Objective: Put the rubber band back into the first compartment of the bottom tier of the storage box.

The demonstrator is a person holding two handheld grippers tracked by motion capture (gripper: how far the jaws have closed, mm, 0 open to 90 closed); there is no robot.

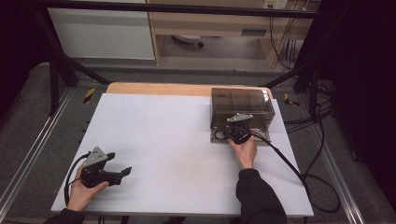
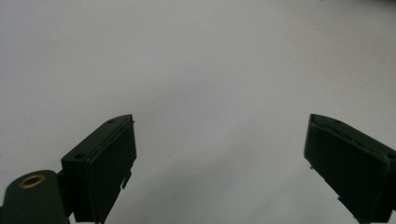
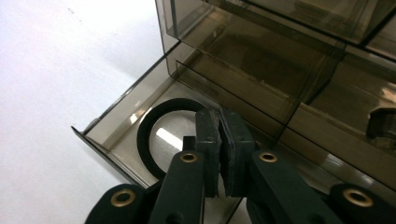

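A smoky see-through drawer box [image 1: 242,108] stands at the table's back right. Its lower left drawer [image 3: 112,116] is pulled out toward me. A black ring [image 3: 144,140] lies flat on the drawer's floor. My right gripper [image 3: 219,116] is shut, with its jaws pressed together just above the ring's near side, over the open drawer. I see nothing held between the jaws. In the high view the right gripper [image 1: 236,133] sits at the drawer's front. My left gripper [image 1: 120,164] rests at the table's front left, open and empty [image 2: 222,135].
A white sheet [image 1: 163,140] covers the table, and a wooden edge [image 1: 154,87] shows at the back. The right gripper's black cable [image 1: 289,163] trails off the table's right side. Dark frame bars [image 1: 56,65] stand to the left and right beyond the table.
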